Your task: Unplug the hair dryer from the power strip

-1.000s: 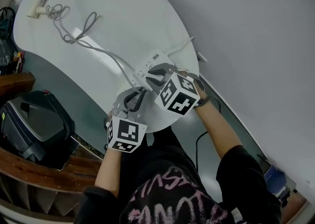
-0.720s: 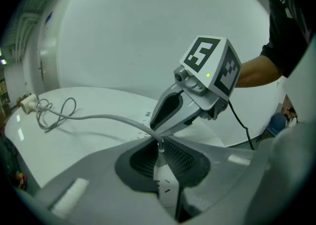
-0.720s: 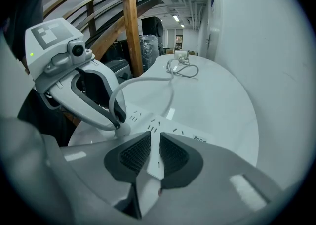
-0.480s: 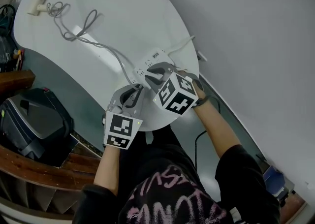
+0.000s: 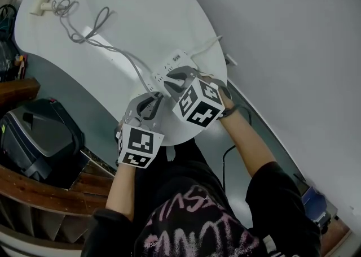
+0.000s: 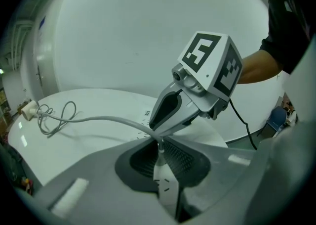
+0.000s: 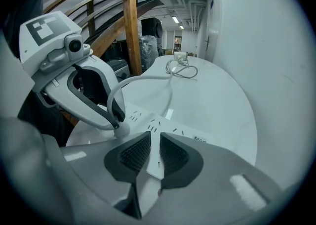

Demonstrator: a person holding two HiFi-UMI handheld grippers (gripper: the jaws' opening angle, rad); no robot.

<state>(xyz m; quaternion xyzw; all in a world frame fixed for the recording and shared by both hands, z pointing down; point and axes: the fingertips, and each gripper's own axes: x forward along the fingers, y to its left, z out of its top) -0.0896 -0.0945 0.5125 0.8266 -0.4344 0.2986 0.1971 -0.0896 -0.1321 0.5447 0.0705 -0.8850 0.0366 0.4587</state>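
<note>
**Left gripper point(image 5: 154, 99) pinching the plug point(image 7: 121, 129), right gripper point(image 5: 172, 78) clamping the power strip point(image 5: 175, 62)**

Head view: both sit at the near right of the white table point(image 5: 141, 7); hair dryer point(image 5: 40, 3) lies far left, its cord point(image 5: 115, 49) trailing over. Left gripper view: jaws tight on the plug. Right gripper view: jaws narrow, power strip pressed between them.

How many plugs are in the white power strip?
1: a white, grey-corded plug clamped in the left gripper at the white power strip's end; right gripper may hide others.
</note>
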